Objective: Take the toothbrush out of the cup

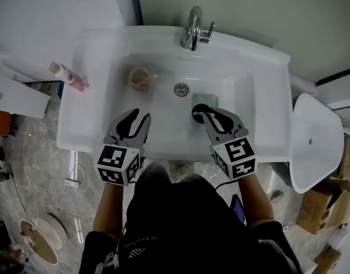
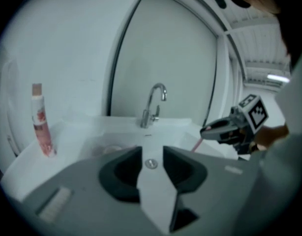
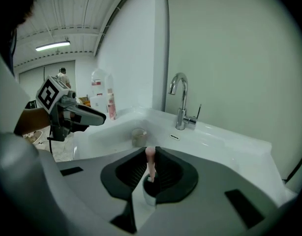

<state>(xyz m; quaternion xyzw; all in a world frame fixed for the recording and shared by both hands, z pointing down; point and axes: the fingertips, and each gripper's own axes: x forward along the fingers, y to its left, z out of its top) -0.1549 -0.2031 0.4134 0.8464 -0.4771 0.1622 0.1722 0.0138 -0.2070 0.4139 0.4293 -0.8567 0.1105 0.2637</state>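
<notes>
Right gripper (image 1: 201, 115) holding the pink toothbrush (image 3: 150, 163) upright between its jaws.
Cup (image 1: 139, 77) stands in the sink (image 1: 237, 90) at 10 o'clock, well apart; left gripper (image 1: 139, 117) at 9 o'clock has 2 jaws wide, empty; faucet (image 1: 192, 30) at 12 o'clock.

Right gripper view: the pink handle (image 3: 151, 162) runs down into the dark mouth of a container (image 3: 146, 193) and its lower end is hidden. Head view: the right gripper (image 1: 204, 114) covers that handle. Left gripper view: the cup (image 2: 110, 150) is blurred and its contents are indeterminate. Print on the far-left bottle (image 1: 68, 76) is too small to read.
</notes>
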